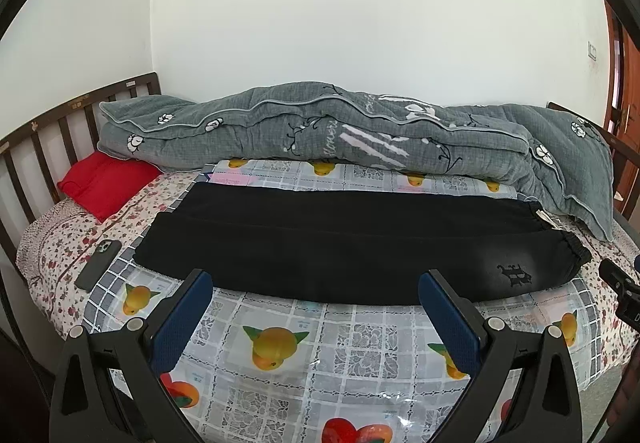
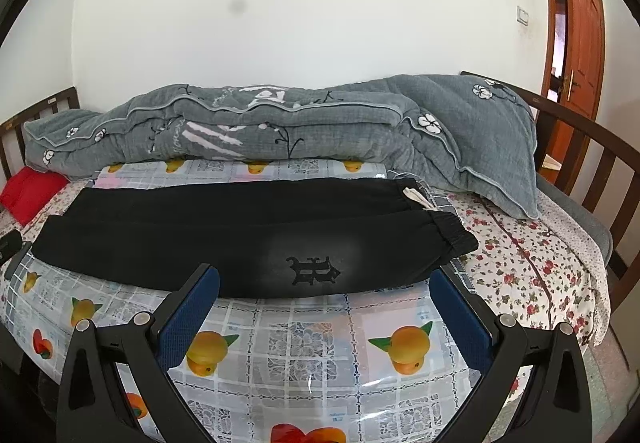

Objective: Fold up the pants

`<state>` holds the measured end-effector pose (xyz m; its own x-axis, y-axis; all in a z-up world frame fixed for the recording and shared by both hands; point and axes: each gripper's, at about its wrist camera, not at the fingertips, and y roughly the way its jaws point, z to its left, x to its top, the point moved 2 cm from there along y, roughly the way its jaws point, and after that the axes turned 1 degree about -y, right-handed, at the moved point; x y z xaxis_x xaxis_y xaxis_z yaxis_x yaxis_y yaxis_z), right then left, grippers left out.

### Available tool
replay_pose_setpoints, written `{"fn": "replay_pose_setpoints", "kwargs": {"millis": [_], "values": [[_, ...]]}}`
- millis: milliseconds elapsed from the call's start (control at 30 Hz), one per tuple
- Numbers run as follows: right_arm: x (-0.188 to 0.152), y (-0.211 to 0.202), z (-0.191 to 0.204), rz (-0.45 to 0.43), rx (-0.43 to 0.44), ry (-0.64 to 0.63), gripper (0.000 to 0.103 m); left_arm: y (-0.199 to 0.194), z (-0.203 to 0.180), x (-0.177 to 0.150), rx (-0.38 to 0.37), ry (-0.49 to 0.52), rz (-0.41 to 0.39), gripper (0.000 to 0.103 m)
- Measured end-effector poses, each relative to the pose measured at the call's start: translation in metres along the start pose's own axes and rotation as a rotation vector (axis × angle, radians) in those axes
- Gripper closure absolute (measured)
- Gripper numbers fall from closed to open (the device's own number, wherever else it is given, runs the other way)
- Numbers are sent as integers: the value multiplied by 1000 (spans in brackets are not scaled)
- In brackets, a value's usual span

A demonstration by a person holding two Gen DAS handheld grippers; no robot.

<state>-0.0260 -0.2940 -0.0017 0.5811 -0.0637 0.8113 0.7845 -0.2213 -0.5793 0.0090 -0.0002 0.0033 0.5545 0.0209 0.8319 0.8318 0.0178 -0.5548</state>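
Black pants (image 1: 340, 239) lie flat across the bed, folded lengthwise with one leg on the other, waistband at the right and leg ends at the left. An embroidered emblem (image 2: 313, 269) marks the near side by the waistband. My left gripper (image 1: 314, 293) is open, hovering just before the pants' near edge around their middle. My right gripper (image 2: 325, 285) is open too, its blue pads (image 2: 188, 323) straddling the emblem area from just in front. Neither holds anything. The right gripper's black body (image 1: 622, 291) shows at the left view's right edge.
A fruit-print plastic sheet (image 1: 304, 355) covers the floral bed under the pants. A rolled grey quilt (image 1: 320, 131) lies behind them. A red pillow (image 1: 106, 185) and a phone (image 1: 98, 263) are at the left. Wooden rails (image 2: 592, 163) bound the bed; a door (image 2: 576, 27) stands at right.
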Motion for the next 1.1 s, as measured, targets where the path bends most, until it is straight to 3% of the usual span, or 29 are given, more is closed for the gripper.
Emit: {"fn": "replay_pose_setpoints", "kwargs": {"millis": [1100], "values": [[6, -5, -3, -20, 7, 4, 0, -4, -4, -1, 5, 16, -40, 0]]}}
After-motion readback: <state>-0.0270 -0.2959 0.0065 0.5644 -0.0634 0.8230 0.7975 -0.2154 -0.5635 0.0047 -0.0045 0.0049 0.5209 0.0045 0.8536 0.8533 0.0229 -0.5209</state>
